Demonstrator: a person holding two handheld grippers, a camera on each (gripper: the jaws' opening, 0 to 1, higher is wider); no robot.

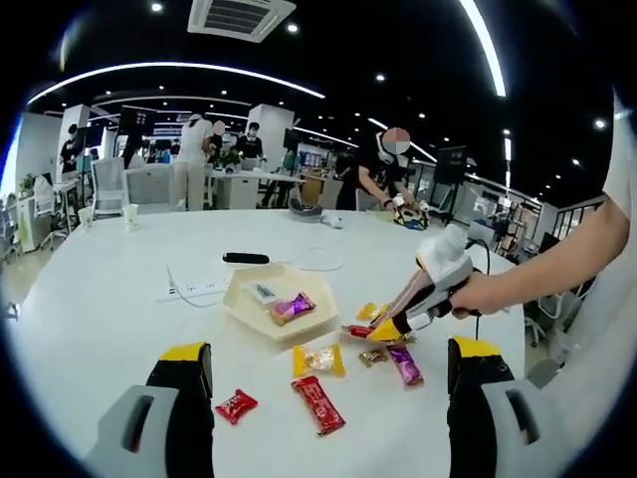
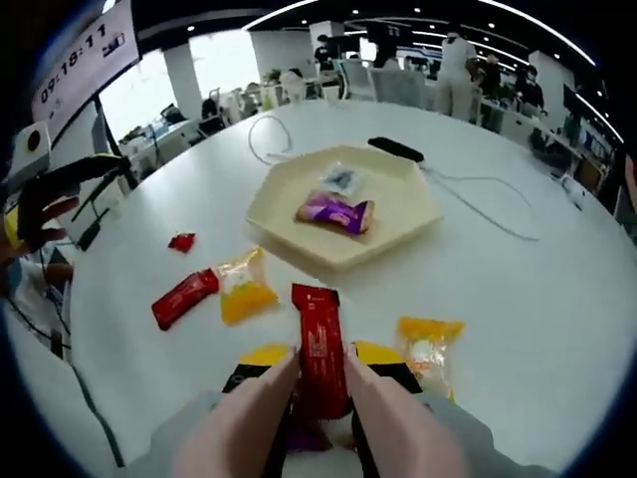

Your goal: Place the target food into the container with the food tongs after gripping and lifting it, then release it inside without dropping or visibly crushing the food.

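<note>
Fingers of the right gripper (image 2: 320,398) pinch a long red snack bar (image 2: 319,347) low over the white surface (image 2: 518,299), near the cream tray (image 2: 398,214) holding a purple candy (image 2: 336,211). Left gripper (image 1: 328,383) fingers stand wide apart, holding nothing.

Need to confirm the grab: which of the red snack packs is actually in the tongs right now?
The long red bar, clamped between the tongs' tips of the right gripper. The other long red pack and small red candy lie loose on the table.
</note>
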